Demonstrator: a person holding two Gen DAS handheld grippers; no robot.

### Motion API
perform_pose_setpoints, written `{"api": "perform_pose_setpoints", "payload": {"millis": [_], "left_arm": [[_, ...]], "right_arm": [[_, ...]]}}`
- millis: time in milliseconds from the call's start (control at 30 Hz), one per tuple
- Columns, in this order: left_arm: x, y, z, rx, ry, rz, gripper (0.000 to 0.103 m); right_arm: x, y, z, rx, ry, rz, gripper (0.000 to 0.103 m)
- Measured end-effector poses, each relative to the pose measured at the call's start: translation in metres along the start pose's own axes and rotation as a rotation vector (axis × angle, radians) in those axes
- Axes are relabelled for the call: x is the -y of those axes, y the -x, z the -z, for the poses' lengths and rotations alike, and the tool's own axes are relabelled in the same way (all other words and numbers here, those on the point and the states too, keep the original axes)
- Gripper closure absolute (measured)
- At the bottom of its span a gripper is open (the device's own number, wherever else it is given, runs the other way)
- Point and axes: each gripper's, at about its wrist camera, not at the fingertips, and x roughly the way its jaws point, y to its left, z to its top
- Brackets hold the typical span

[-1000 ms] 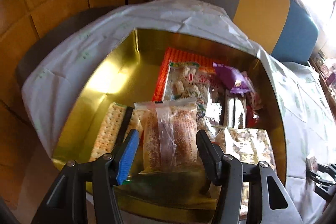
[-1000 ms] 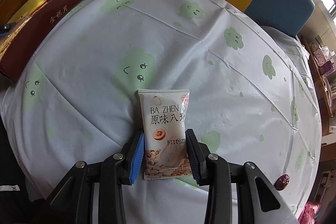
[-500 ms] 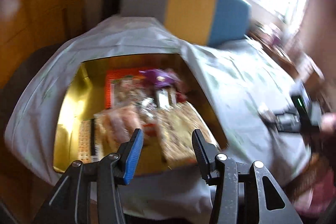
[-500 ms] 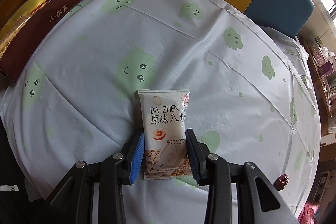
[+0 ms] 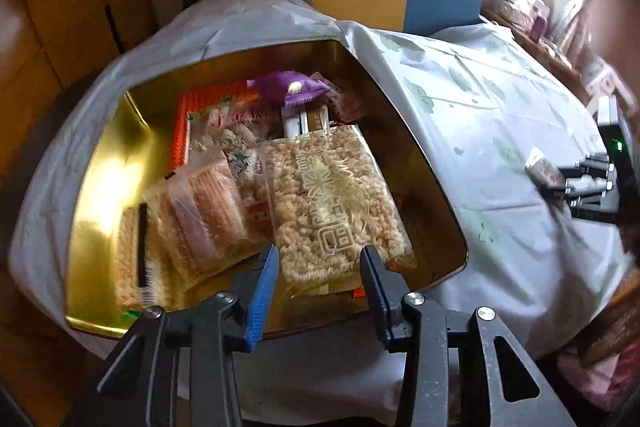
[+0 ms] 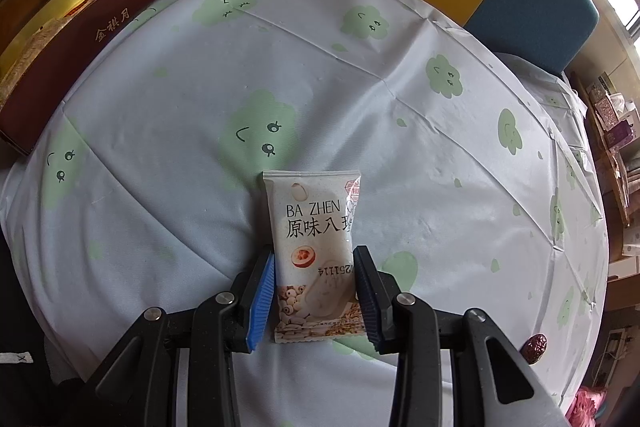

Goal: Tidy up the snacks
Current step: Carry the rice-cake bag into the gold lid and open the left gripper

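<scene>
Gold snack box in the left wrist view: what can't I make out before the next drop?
- Snacks under the puffed rice pack: covered.
- Gold snack box near rim: behind the left gripper.
- White Ba Zhen packet grip: right gripper pad contact unclear.

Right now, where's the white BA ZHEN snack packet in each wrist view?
Left wrist: far right edge, small, white packet on the tablecloth at the right tongs' tips.
Right wrist: centre bottom, packet between the right tongs, which grip its sides.
Shared landmark: gold snack box, middle in left view, top left in right view.
</scene>
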Motion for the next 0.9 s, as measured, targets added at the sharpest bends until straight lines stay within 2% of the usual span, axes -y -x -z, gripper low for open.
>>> {"api": "perform_pose_setpoints", "payload": {"millis": [67,400,700,900], "left_arm": [[-0.003,-0.001,-0.001,0.012,0.029,0.011,0.060],[-0.024,0.007,-0.003,0.059,0.171,-0.064,0.060],[-0.032,0.025,-0.003,0.124,0.217,-0.134,0.055],[-0.031,0.033,-0.001,0.143,0.226,-0.152,0.055]], "right_arm": [[-0.001,0.000,0.000,0.000,-0.003,0.000,0.065],[-0.002,0.000,0.000,-0.001,-0.005,0.004,0.067],[0.000,-0.001,-0.001,-0.008,-0.039,0.002,0.067],[0.002,-0.003,-0.004,-0.026,-0.071,0.010,0.067]]}}
